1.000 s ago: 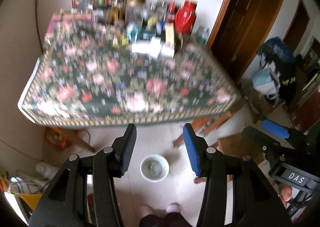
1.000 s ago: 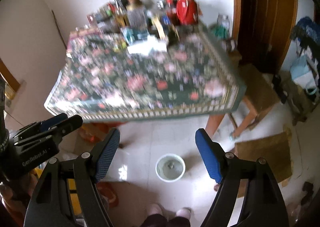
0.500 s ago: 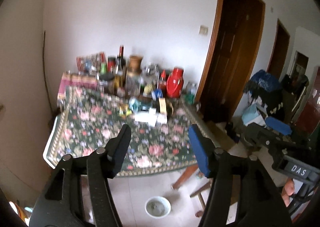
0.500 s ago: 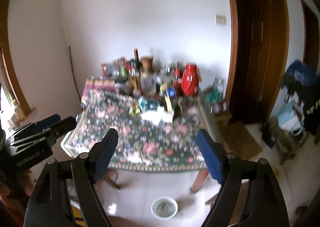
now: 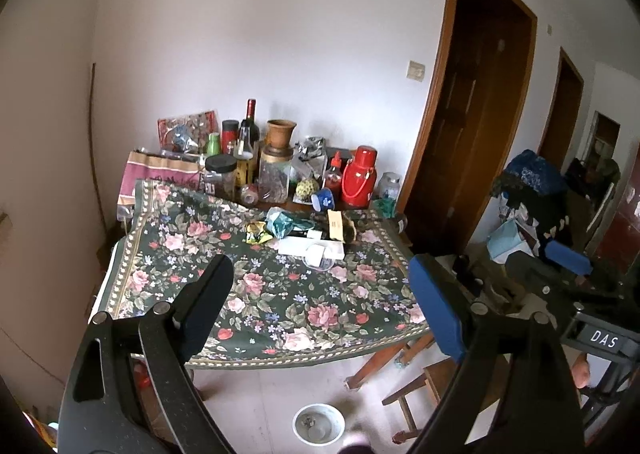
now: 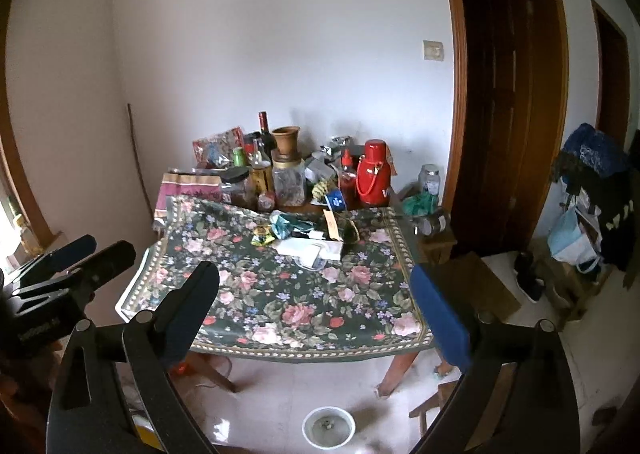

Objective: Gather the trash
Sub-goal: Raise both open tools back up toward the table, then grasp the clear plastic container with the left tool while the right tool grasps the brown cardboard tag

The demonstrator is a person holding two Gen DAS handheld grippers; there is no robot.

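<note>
Beyond both opening, empty claws — left claw (image 5: pixel 320 306), right claw (image 6: pixel 316 306) — litter (image 5: pixel 276 228) strews the floral table (image 5: pixel 280 318).

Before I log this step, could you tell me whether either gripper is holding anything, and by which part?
Nothing is held. The left gripper and right gripper are both empty, jaws opening, with only the table beyond them.

A: The worktop's (image 5: pixel 256 306) near legs?
B: Mostly hidden under the cloth and behind the left tool (image 5: pixel 320 302).
A: And the bottles' (image 6: pixel 262 173) labels?
B: Too small to read. The floor bowl (image 6: pixel 329 426) contents are unclear.
</note>
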